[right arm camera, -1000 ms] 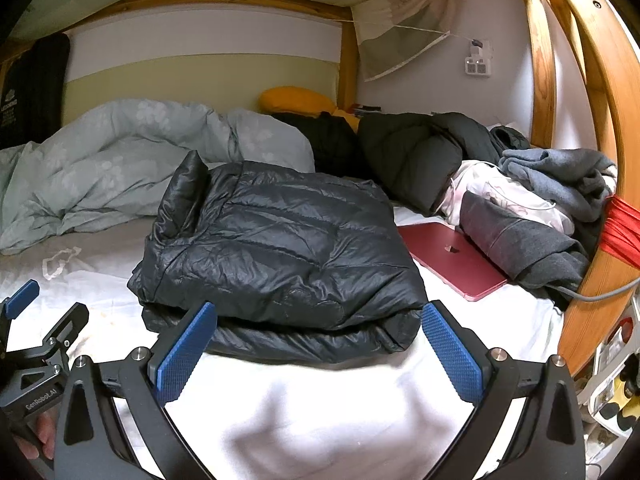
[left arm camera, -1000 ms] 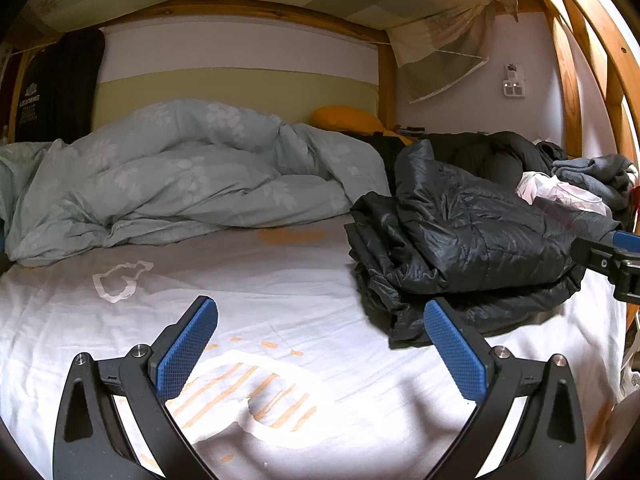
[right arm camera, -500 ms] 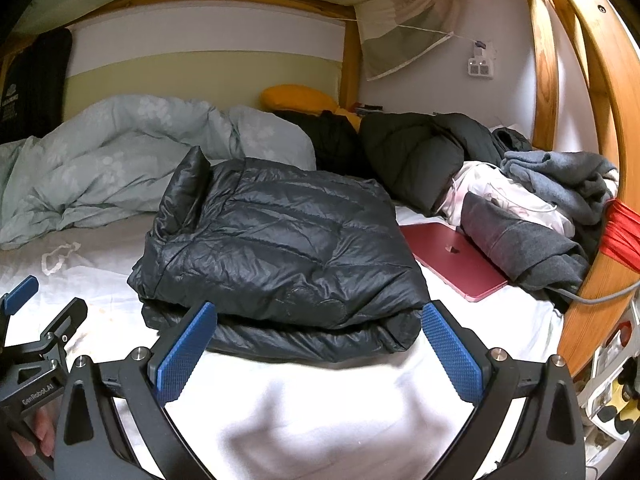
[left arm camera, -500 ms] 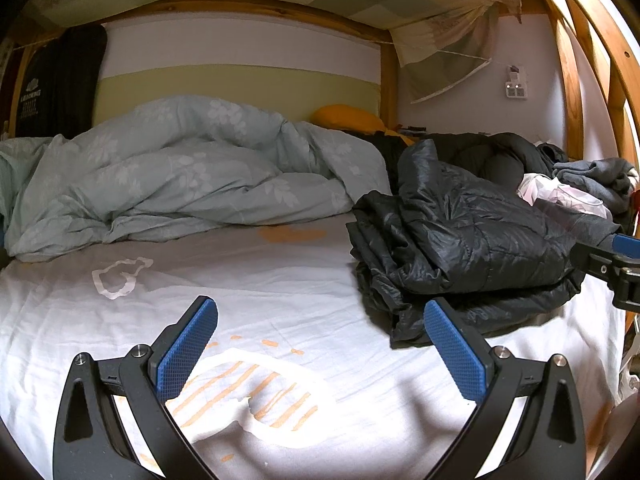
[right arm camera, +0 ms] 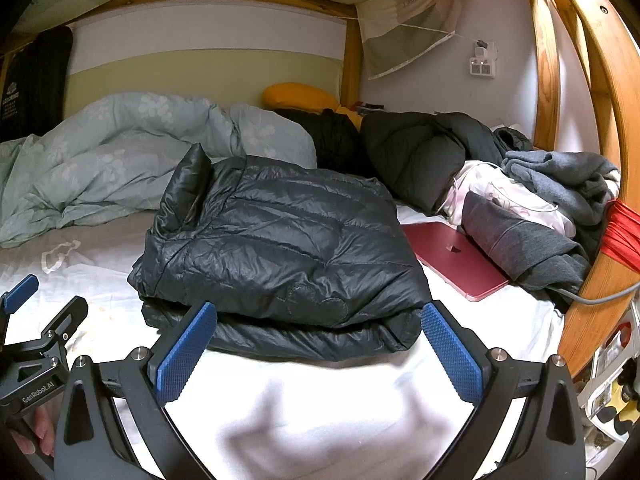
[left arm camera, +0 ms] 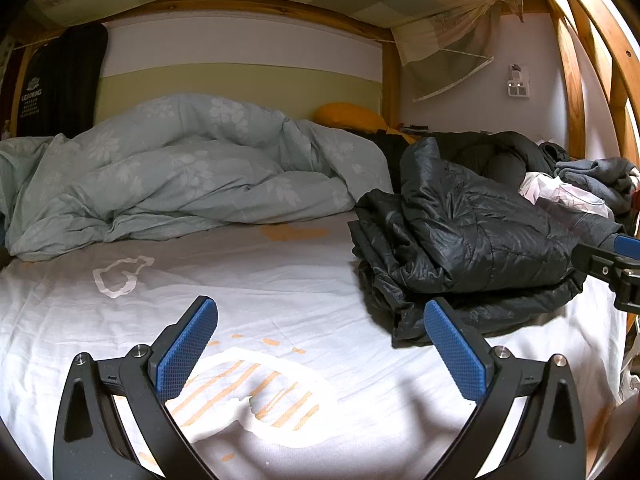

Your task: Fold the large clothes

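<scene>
Fingers spread on both: right gripper (right arm camera: 318, 346) faces the folded jacket (right arm camera: 280, 240) squarely (nearer) — left gripper (left arm camera: 320, 344) offset leftward.

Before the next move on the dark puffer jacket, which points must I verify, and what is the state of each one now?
1. Left gripper open and holding nothing: ok.
2. Right gripper open and holding nothing: ok.
3. Dark quilted puffer jacket folded into a compact bundle on the white bed sheet: ok.
4. One part sticks up at the bundle's far left corner: not ok.
5. Red laptop lies clear of the jacket: ok, but close beside it.
6. Layers under the top fold lie flat: cannot tell.
</scene>
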### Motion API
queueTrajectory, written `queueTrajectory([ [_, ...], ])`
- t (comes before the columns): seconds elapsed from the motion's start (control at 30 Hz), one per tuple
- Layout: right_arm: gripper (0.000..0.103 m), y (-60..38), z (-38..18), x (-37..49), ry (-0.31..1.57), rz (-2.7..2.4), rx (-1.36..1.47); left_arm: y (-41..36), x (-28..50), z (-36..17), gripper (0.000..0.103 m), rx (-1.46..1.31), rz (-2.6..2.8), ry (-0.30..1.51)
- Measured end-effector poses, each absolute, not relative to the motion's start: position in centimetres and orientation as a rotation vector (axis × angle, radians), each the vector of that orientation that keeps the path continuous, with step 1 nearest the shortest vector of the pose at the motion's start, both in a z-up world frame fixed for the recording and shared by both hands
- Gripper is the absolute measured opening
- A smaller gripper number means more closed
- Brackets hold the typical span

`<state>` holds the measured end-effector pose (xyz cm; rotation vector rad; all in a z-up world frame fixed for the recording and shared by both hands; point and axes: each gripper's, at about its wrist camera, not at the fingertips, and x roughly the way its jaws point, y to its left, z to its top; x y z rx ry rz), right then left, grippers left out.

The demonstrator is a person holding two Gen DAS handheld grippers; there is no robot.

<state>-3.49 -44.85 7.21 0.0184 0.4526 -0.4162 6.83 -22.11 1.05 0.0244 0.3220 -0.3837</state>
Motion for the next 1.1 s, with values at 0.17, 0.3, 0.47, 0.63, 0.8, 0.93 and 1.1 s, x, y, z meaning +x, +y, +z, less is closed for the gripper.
queueTrajectory([
  [0.17, 0.102, -44.73, 7.25, -3.62, 0.449, -0.419, 0.018, -22.09, 6.82, 1.04, 0.103, 0.024, -0.384, 0.322],
  [0.3, 0.102, -44.88, 7.16, -3.37, 0.447, -0.411, 0.014, -21.95, 6.85, 1.02, 0.103, 0.021, -0.381, 0.325],
  [0.47, 0.102, -44.77, 7.14, -3.39, 0.447, -0.411, 0.014, -21.86, 6.78, 0.96, 0.103, 0.026, -0.383, 0.325],
  [0.63, 0.102, -44.83, 7.16, -3.33, 0.447, -0.409, 0.014, -21.77, 6.66, 0.98, 0.103, 0.037, -0.385, 0.321],
  [0.8, 0.102, -44.81, 7.16, -3.32, 0.447, -0.409, 0.013, -21.74, 6.65, 0.97, 0.103, 0.036, -0.386, 0.322],
  [0.93, 0.102, -44.78, 7.17, -3.32, 0.448, -0.409, 0.013, -21.86, 6.64, 0.94, 0.103, 0.041, -0.386, 0.317],
  [1.1, 0.102, -44.67, 7.18, -3.36, 0.447, -0.412, 0.012, -22.14, 6.49, 0.85, 0.103, 0.051, -0.384, 0.309],
])
